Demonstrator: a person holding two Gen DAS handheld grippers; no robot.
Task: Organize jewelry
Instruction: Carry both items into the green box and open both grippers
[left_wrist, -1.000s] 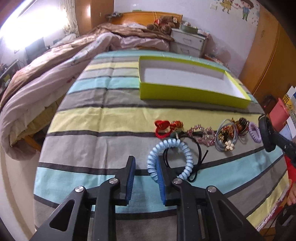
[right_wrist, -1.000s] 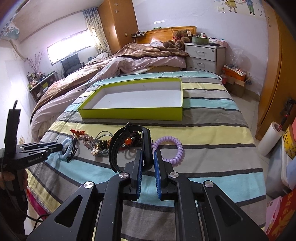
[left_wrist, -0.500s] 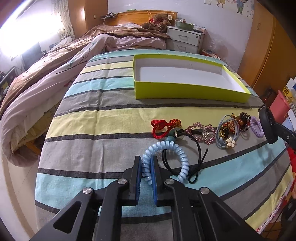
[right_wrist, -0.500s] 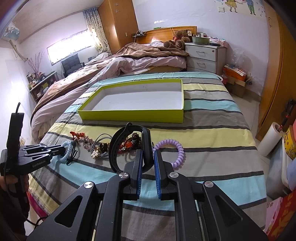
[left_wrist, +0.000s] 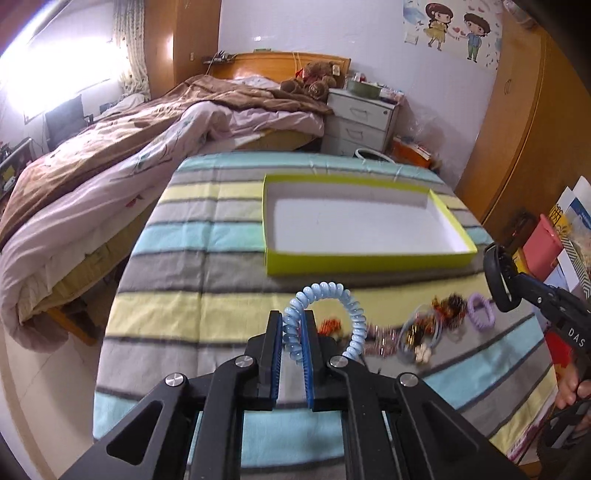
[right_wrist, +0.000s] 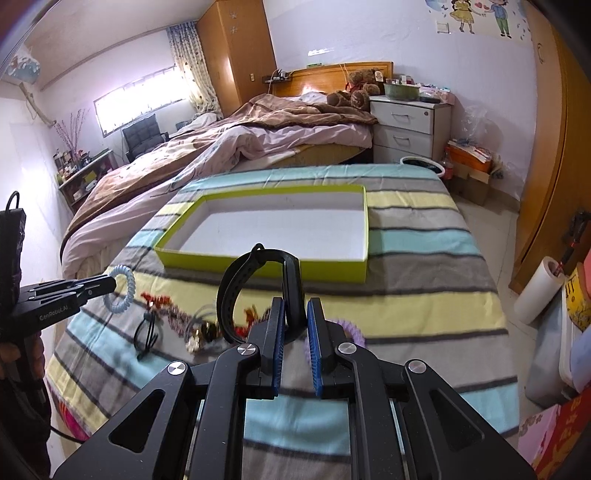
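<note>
**Both grippers hold a piece above the striped bed**

The left gripper (left_wrist: 291, 341) is clamped on a pale blue coil hair tie (left_wrist: 325, 295), whose loop arches up and to the right of the jaws, clear of the striped bed cover (left_wrist: 177, 266). In the right wrist view the same tie hangs from that gripper's tip, off the cover and nearer the camera than the lime-green box (right_wrist: 258, 264).

The right gripper (right_wrist: 295, 328) is closed on a black band (right_wrist: 236, 291), pinched at one end so that its curve rises in front of the box's near wall. It may be a watch strap or a headband; the view does not settle which.

The box sits open on the bed cover, its white inside bare. Nearer the camera than the box, a row of jewelry and hair ties (left_wrist: 428, 328) lies on the cover: a red knotted piece (right_wrist: 157, 299), a black elastic (right_wrist: 147, 332), a blurred cluster of beads and a purple coil tie (left_wrist: 480, 310) at the row's right end.

A person's hand (left_wrist: 572, 387) grips the right gripper's handle, to the right of the box.
</note>
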